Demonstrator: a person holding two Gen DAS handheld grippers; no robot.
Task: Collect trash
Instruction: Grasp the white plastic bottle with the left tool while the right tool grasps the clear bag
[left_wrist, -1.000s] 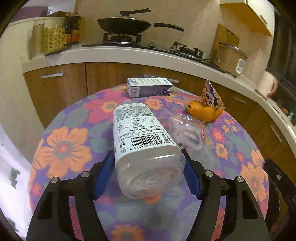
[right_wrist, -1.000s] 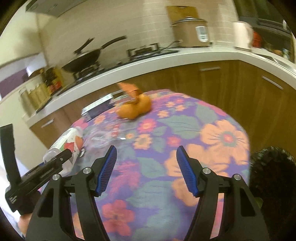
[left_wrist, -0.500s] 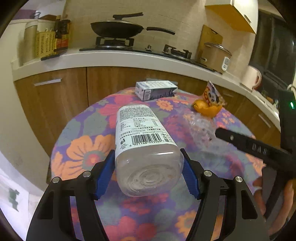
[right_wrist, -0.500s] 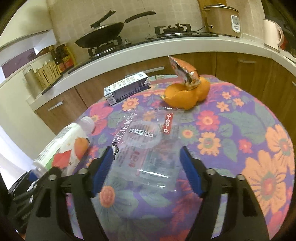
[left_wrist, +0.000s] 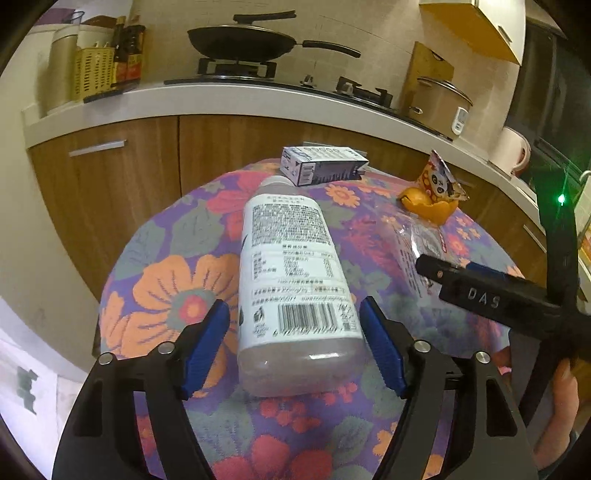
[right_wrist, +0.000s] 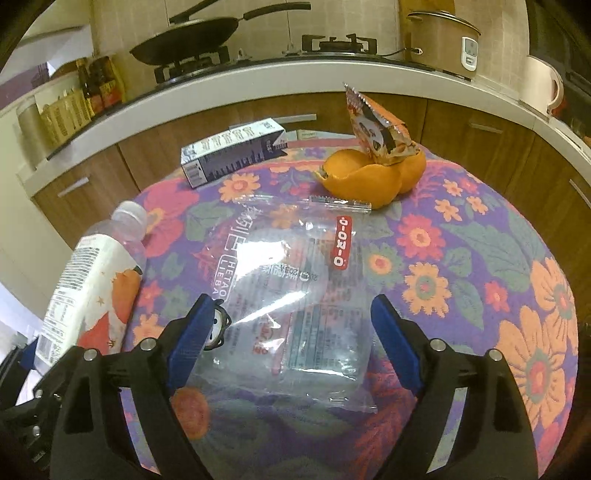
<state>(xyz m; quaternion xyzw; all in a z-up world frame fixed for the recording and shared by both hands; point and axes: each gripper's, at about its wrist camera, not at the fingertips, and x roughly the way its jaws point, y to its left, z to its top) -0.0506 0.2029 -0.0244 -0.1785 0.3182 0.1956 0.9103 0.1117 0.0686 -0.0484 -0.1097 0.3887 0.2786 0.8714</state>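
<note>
A white-labelled plastic bottle (left_wrist: 295, 280) lies on the floral table (left_wrist: 166, 288), its base between the blue pads of my left gripper (left_wrist: 295, 343). The jaws stand open, with small gaps on both sides of the bottle. The bottle also shows in the right wrist view (right_wrist: 88, 291). A clear plastic bag (right_wrist: 291, 295) lies flat between the open fingers of my right gripper (right_wrist: 291, 339). Farther back lie a purple carton (right_wrist: 232, 151), orange peel (right_wrist: 369, 177) and a snack wrapper (right_wrist: 376, 125).
A kitchen counter (left_wrist: 221, 99) with a stove and black pan (left_wrist: 251, 38) curves behind the table. A rice cooker (right_wrist: 443, 37) and a kettle (right_wrist: 543, 85) stand on it. The right gripper's body (left_wrist: 498, 299) crosses the left view's right side.
The left gripper's jaws have opened off the bottle, which now lies on the table. The right gripper has moved in low over the clear bag.
</note>
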